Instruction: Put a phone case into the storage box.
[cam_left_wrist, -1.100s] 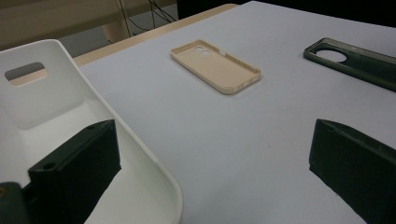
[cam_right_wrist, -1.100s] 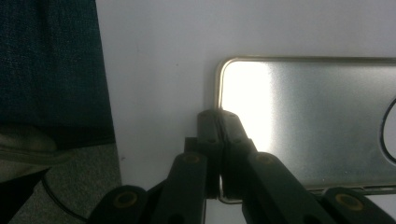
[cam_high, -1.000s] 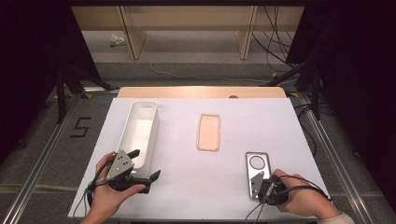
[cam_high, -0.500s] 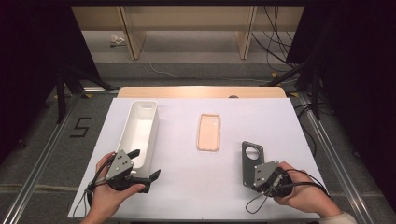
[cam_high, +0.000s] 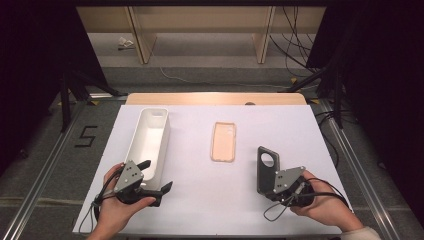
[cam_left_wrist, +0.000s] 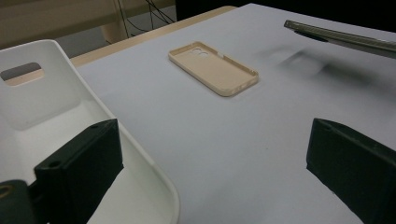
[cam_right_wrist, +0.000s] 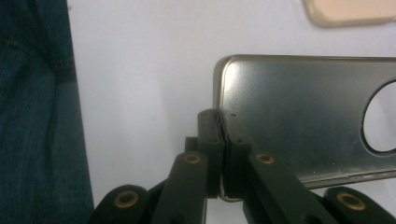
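White covers the counter (cam_high: 200, 200), and little on it has changed over the last second: the long white bin (cam_high: 148, 142) sits at the left as before, and the beige phone case (cam_high: 223, 141) lies flat in the middle where it was. The change is at the right. The dark metallic phone case (cam_high: 266, 167), which a second ago lay flat near the right edge showing its silver face, now stands tilted up off the counter and has shifted towards the centre, closer to the beige one. The right gripper (cam_right_wrist: 219, 135) pinches it by its near edge, jaws pressed tight on the rim. My reading: the pick-up is done and a carry is under way. The left gripper (cam_high: 155, 176) stays put, spread wide with one jaw inside the bin's near end.
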